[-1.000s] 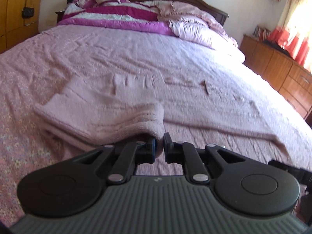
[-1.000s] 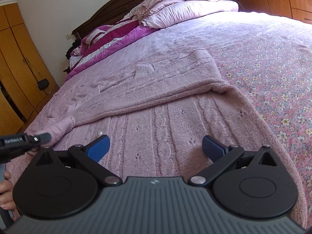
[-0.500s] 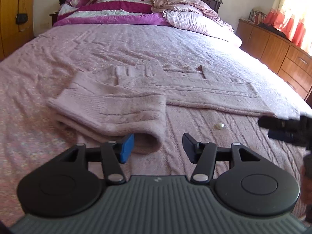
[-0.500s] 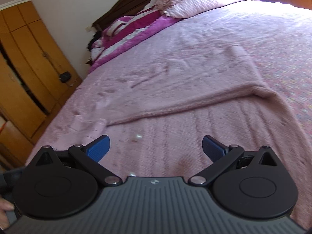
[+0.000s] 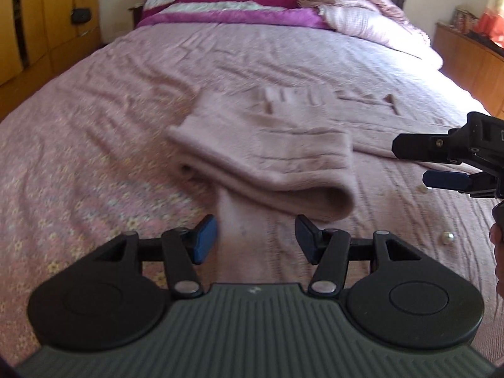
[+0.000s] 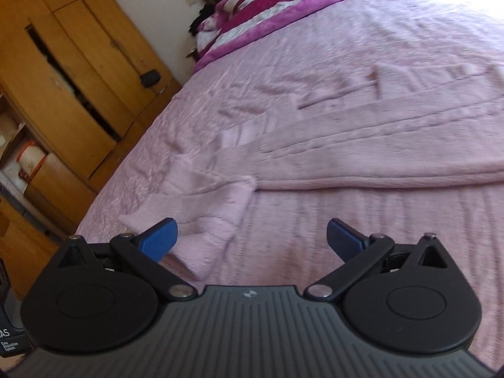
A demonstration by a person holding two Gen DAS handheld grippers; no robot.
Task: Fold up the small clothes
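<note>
A pale pink knitted sweater (image 5: 267, 154) lies flat on the bed, its left sleeve folded over the body into a thick roll. My left gripper (image 5: 255, 239) is open and empty, just in front of the sleeve fold, above the sweater's lower edge. My right gripper (image 6: 252, 239) is open and empty, low over the sweater's body (image 6: 362, 157), with the folded sleeve (image 6: 208, 208) by its left finger. The right gripper also shows in the left wrist view (image 5: 441, 163), at the right edge above the sweater.
The bed has a pink floral sheet (image 5: 78, 173). Striped magenta blankets and pillows (image 5: 239, 9) are piled at the headboard. Wooden wardrobes (image 6: 63, 78) stand to the left, a wooden dresser (image 5: 466, 50) to the right. Small pearl-like beads (image 5: 447, 237) lie on the sweater.
My left gripper let go of the sleeve fold, opened and drew back. My right gripper stayed open and swung left toward the folded sleeve.
</note>
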